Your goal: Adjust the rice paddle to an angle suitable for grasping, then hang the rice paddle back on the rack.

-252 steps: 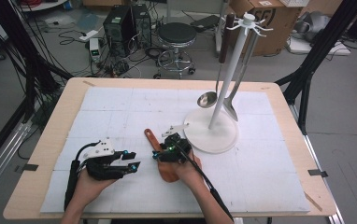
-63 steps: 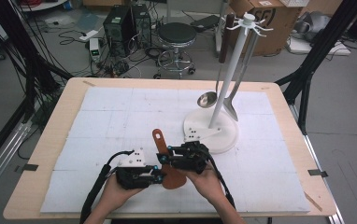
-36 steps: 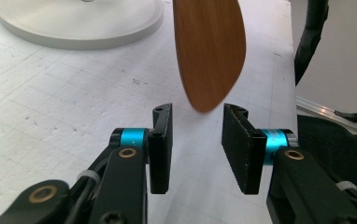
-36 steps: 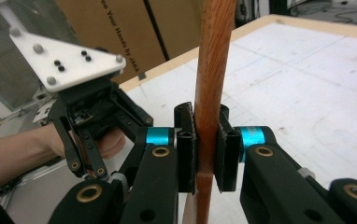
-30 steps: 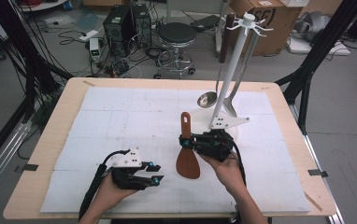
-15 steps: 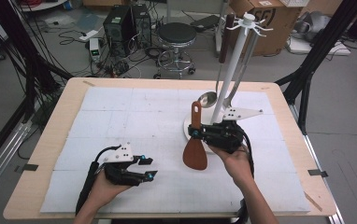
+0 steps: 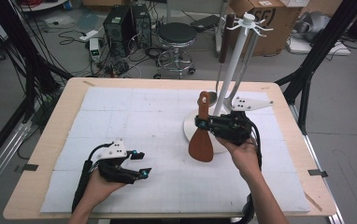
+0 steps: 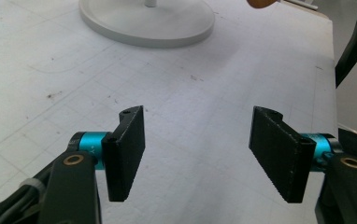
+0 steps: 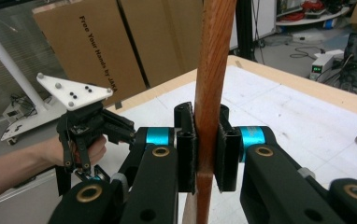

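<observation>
White-matted bench (image 7: 120, 116) w/ hook stand (image 7: 235, 60): right tongs (image 7: 203, 125) are clamping the wooden spatula (image 7: 201, 140) upright beside the stand, hanging not yet done; left tongs (image 7: 139, 164), just opening, are standing wide w/ nothing between.

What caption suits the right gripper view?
Right gripper clamps a wooden spatula's handle upright above the table.

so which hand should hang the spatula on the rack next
Right. The right gripper already clamps the wooden spatula upright beside the rack; the left gripper is open, empty and far off.
</observation>
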Action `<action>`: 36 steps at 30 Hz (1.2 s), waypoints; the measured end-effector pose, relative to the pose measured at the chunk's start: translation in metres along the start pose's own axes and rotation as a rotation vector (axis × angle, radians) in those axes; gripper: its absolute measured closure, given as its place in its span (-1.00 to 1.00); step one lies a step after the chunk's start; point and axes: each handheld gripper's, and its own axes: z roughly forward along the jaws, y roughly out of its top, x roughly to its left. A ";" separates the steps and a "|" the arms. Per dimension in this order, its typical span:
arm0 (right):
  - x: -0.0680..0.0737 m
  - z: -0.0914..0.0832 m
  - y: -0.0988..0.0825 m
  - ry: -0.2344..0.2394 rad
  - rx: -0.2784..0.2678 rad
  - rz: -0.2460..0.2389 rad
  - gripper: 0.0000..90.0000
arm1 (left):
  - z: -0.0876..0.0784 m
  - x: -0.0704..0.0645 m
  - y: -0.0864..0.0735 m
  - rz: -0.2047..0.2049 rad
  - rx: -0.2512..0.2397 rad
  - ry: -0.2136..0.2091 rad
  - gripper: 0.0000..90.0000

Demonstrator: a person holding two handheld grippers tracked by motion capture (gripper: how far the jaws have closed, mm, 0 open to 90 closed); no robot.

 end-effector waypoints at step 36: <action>-0.014 -0.043 0.054 -0.033 -0.089 -0.039 0.82 | -0.006 0.006 -0.004 -0.029 0.004 0.062 -0.58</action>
